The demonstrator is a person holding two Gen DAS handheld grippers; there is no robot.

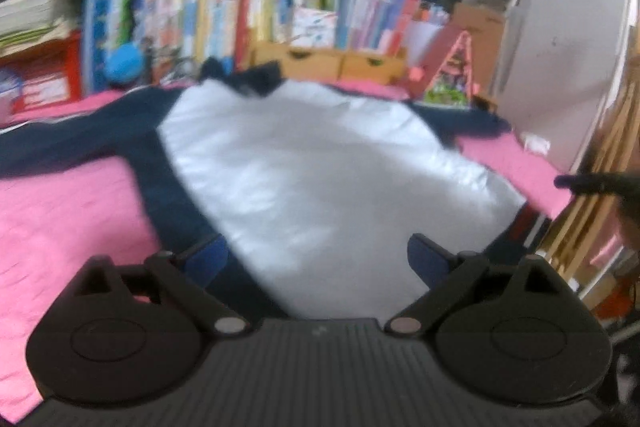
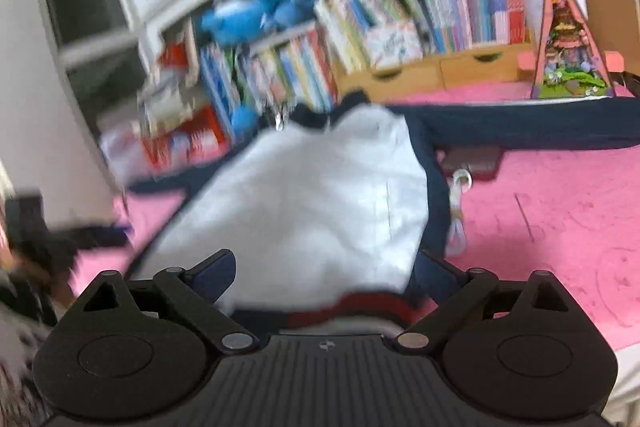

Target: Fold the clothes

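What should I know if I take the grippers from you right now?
Left gripper: open, holding nothing, over the near edge of the shirt.
Right gripper: open too, empty, also at the shirt's near edge.
The shirt, white with navy sleeves, lies spread flat on the pink cover, collar toward the bookshelf, both sleeves stretched out sideways.
Done: shirt laid out.
Left: all the folding. No fold shows yet. I would probably start with the sleeves, then the body.
The pictures are blurry, so check small wrinkles yourself.
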